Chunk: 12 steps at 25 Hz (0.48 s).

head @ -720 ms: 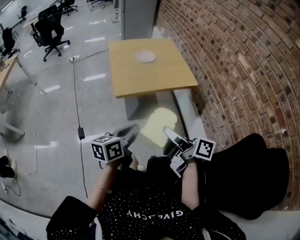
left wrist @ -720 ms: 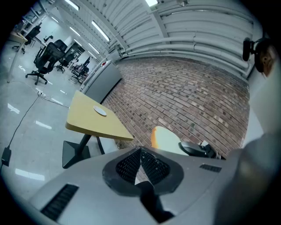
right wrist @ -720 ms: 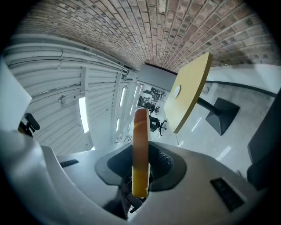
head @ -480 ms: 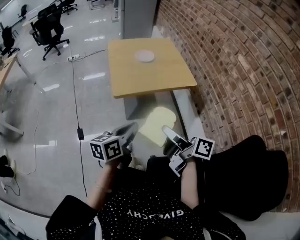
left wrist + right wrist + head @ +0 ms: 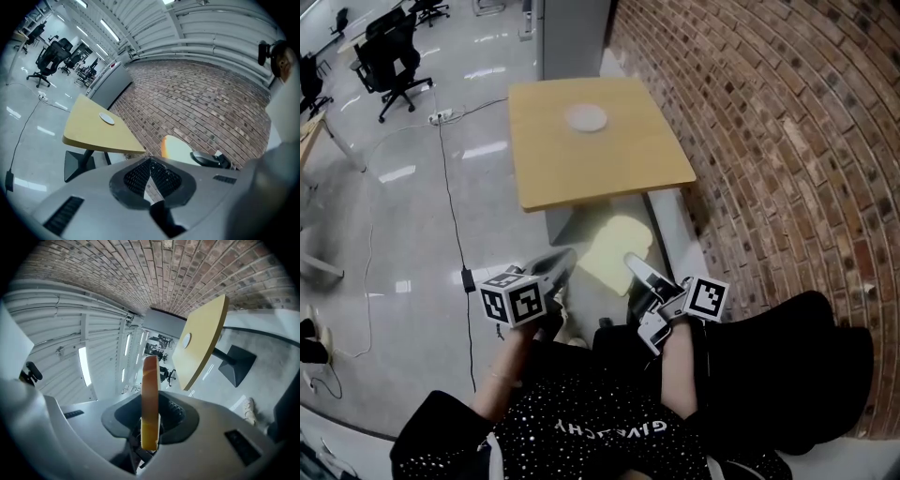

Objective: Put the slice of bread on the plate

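Bread slice clamped edge-on by right gripper; left gripper pressed closed, nothing held. Plate seen on table, well apart.

**Surface ahead, bread short of it**

The surface stands ahead of the person, with the plate on its far half. The brick wall runs along its right side. The slice of bread sits before the surface's near edge, over the floor, in the right gripper. The left gripper is just left of it. Office chairs stand far behind on the left.
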Motion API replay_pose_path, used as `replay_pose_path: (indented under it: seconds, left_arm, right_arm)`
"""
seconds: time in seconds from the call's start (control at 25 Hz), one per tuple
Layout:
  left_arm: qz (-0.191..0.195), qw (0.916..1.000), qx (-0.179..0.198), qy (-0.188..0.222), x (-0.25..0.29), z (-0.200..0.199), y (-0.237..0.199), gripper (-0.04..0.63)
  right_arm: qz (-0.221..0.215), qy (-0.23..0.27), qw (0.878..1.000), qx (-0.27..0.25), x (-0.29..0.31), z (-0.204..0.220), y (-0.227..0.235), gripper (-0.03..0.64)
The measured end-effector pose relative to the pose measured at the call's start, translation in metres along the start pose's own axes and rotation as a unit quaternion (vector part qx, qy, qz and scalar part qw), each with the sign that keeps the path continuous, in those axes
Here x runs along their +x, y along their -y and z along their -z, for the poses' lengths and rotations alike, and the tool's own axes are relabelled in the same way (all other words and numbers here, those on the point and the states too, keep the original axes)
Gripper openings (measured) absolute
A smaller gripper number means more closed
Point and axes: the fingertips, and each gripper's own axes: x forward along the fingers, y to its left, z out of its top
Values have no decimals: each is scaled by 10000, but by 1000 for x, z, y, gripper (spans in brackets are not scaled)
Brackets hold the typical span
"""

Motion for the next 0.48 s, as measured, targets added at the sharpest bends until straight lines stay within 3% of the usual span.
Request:
replay_pose_path:
  seconds: [0.48]
  left_arm:
    - [147, 9996, -56, -241, 73, -74, -47, 12]
  right_arm:
    - [200, 39, 9997, 138, 71, -76, 26, 97]
